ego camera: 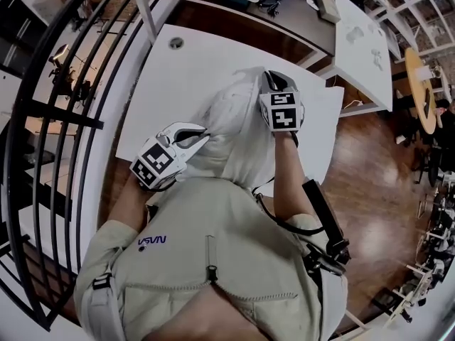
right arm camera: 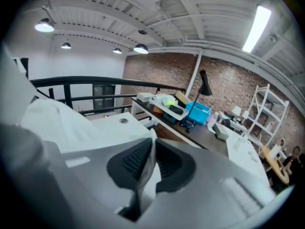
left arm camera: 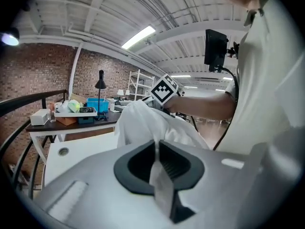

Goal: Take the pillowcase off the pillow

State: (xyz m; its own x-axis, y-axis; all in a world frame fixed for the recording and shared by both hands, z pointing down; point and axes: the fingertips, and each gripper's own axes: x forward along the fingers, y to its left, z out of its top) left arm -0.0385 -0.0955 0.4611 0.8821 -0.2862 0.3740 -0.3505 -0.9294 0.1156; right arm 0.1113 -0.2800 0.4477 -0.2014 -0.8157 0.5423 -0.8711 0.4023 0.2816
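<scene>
**Two-point pinch on the pillowcase at the worktop's near edge**

The left gripper (ego camera: 200, 136) and the right gripper (ego camera: 269, 77) are each pressed together on a thin fold of the white pillowcase (ego camera: 234, 130). The pillowcase is bunched against the person's chest above the near edge of the worktop (ego camera: 178, 69). The pillow inside cannot be told apart from it.

Likely faults:
- So thin a fold may slip from the pads under pull.
- A pinch that also catches the filling would drag the pillow along rather than free it.
- A released bundle could drop past the near edge to the floor.

Surroundings: a railing (ego camera: 64, 112) runs beyond the left edge. A desk (left arm camera: 71, 124) with a blue bin (left arm camera: 97, 103) and a lamp (left arm camera: 100, 82) stands past the far edge. Both are well apart from the bundle, and the person's own body is the nearest obstacle.
</scene>
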